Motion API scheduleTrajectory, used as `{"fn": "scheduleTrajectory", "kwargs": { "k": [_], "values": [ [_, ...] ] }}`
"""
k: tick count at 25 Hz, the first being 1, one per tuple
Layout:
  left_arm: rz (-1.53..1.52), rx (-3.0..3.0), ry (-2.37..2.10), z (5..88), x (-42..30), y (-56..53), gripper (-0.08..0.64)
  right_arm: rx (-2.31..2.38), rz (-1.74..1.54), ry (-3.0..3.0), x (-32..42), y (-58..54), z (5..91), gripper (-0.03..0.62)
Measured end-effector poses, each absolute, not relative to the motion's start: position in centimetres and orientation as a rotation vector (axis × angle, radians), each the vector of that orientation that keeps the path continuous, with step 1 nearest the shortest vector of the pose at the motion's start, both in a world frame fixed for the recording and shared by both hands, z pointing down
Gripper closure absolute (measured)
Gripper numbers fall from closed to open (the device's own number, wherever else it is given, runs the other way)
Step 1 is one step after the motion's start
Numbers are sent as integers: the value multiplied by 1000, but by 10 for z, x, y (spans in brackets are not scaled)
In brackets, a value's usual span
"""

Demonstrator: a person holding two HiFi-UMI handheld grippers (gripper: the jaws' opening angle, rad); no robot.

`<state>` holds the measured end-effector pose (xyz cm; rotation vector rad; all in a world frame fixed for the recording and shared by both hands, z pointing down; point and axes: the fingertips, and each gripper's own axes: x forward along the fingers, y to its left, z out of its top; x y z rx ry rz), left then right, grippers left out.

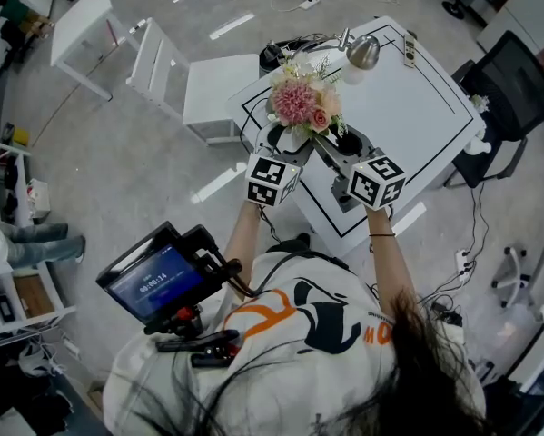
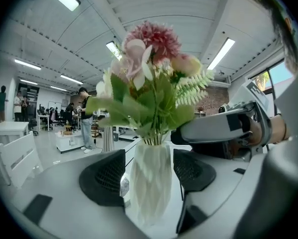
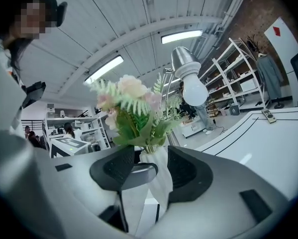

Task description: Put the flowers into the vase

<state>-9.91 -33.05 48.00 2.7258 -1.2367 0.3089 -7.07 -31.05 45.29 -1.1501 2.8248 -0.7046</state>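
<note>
Closest to the lens, in the left gripper view, the two dark pads of the left gripper (image 2: 148, 171), spread wide with a slim gap on either side of the vase (image 2: 149, 183): around it, not clamping it. Same for the right gripper (image 3: 151, 169) in its own view: spread, nothing pinched, vase just beyond its tips, a jaw of the other gripper crossing in between. In the vase already, the flowers (image 2: 149, 78), stems down the neck, heads and fern fanned above. Vase upright on the white table (image 1: 417, 116), near the edge on the person's side, a lamp (image 1: 362, 53) farther off.

Probably light and top-heavy as a pair. Faceted white shell, likely thin and smooth, so slippery and easy to tip. Blooms soft, looking artificial, stems springy. Best taken at the vase's mid-body, square across the facets, gently. For the bunch alone, low on the gathered stems, never the petals. Judged from here, placing done, with only a clean backing away left, without brushing the leaves.
</note>
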Motion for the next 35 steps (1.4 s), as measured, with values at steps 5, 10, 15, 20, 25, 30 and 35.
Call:
{"fn": "scheduleTrajectory", "kwargs": {
  "k": [5, 10, 15, 20, 25, 30, 35],
  "values": [
    [301, 2702, -1240, 482, -104, -331, 264, -1161, -734, 2802, -65, -310, 455, 391],
    [312, 2693, -1234, 486, -107, -329, 264, -1171, -762, 2783, -62, -308, 461, 391],
    [337, 2675, -1226, 499, -110, -316, 264, -1203, -800, 2720, -51, -302, 467, 391],
    [336, 2684, -1155, 505, -107, -300, 265, -1282, -820, 2647, -33, -293, 475, 391],
    [363, 2696, -1112, 510, -105, -281, 327, -1348, -833, 2603, -21, -278, 481, 392],
    [361, 2706, -1068, 507, -94, -264, 380, -1411, -812, 2576, -11, -264, 475, 421],
    [366, 2736, -1000, 500, -74, -254, 437, -1477, -786, 2549, 0, -256, 468, 482]
  ]
}}
